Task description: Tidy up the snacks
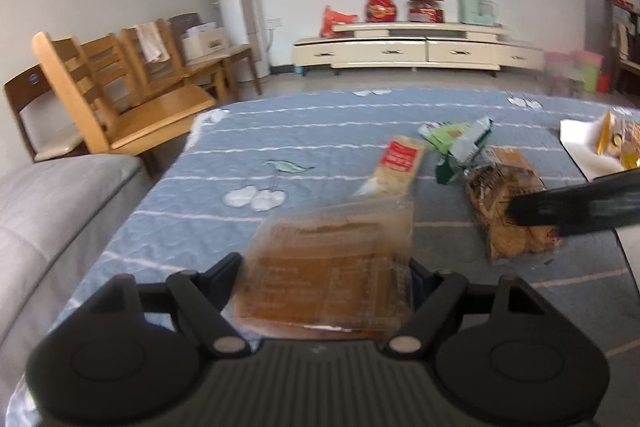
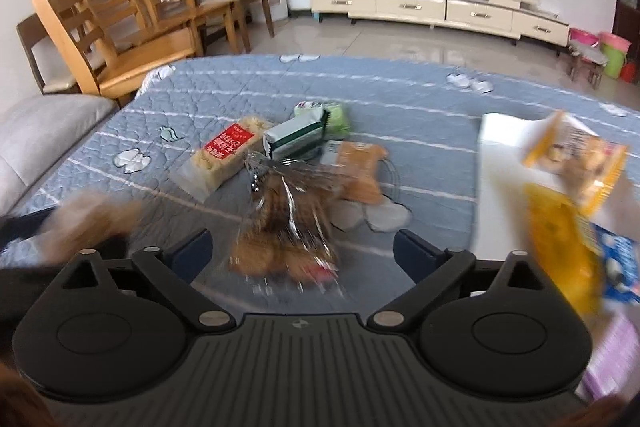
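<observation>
My left gripper (image 1: 326,267) is shut on a flat brown snack pack (image 1: 332,267) and holds it above the blue quilted table (image 1: 192,195). My right gripper (image 2: 302,247) is open, its jaws wide apart around a clear bag of brown cookies (image 2: 284,227) lying on the table; the same bag shows in the left wrist view (image 1: 504,203) with the right gripper's finger (image 1: 576,211) over it. Beyond lie a red-labelled cracker pack (image 2: 224,155), a green-white pack (image 2: 296,135), a light green pack (image 2: 336,115) and an orange-brown pack (image 2: 360,167).
A white tray (image 2: 500,163) at the right holds yellow snack bags (image 2: 568,227) and a blue pack (image 2: 620,267). Wooden chairs (image 1: 120,95) stand off the table's far left, a grey sofa (image 1: 44,211) at the left. A cream TV cabinet (image 1: 400,47) lines the far wall.
</observation>
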The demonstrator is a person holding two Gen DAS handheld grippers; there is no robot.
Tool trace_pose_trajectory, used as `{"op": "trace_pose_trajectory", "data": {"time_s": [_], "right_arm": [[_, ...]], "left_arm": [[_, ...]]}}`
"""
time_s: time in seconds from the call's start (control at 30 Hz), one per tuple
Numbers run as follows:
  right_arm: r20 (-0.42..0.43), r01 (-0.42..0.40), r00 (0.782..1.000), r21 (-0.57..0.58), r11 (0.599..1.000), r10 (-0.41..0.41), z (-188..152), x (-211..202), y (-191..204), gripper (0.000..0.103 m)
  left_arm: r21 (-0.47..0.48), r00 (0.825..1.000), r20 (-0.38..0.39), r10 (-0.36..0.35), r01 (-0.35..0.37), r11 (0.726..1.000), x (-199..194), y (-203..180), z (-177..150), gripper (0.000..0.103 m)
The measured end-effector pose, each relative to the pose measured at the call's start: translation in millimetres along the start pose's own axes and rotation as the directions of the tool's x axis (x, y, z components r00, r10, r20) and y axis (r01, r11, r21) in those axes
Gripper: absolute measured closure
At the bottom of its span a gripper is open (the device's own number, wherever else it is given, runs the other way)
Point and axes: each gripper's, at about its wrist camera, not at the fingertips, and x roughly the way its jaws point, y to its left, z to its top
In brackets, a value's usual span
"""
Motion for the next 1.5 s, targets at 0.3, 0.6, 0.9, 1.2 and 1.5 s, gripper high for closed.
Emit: {"op": "trace_pose_trajectory", "data": {"time_s": [0.3,0.6,0.9,1.2,1.5], "right_arm": [[-0.102,0.003,0.995,0.014,1.0,-0.001,14.3,59.3,11.2,0.032],[-0.035,-0.03,0.999,-0.014,0.999,0.029,-9.6,-1.3,7.3,0.035],[0.049,-0.018,0.999,-0.054,0.998,0.02,-37.5,-81.5,5.1,0.035],[0.112,0.033,0.993,-0.037,0.999,-0.028,-58.6,-141.8,-13.2,0.035],[0.169,0.07,0.983,-0.02,0.997,-0.065,-76.1,-186.8,-32.8,0.035]], "left_arm": [[-0.061,1.0,0.023,0.021,-0.019,0.998,-16.0,7.5,3.9,0.023],[-0.069,0.998,0.053,0.019,-0.016,0.998,-39.6,1.0,3.9,0.023],[-0.067,0.996,0.084,0.019,-0.014,0.998,-79.0,-9.4,-0.6,0.023],[-0.041,0.993,0.118,0.006,-0.001,0.999,-116.7,-25.6,-5.3,0.023],[-0.037,0.989,0.144,-0.006,0.012,0.999,-136.7,-33.1,-4.6,0.023]]}}
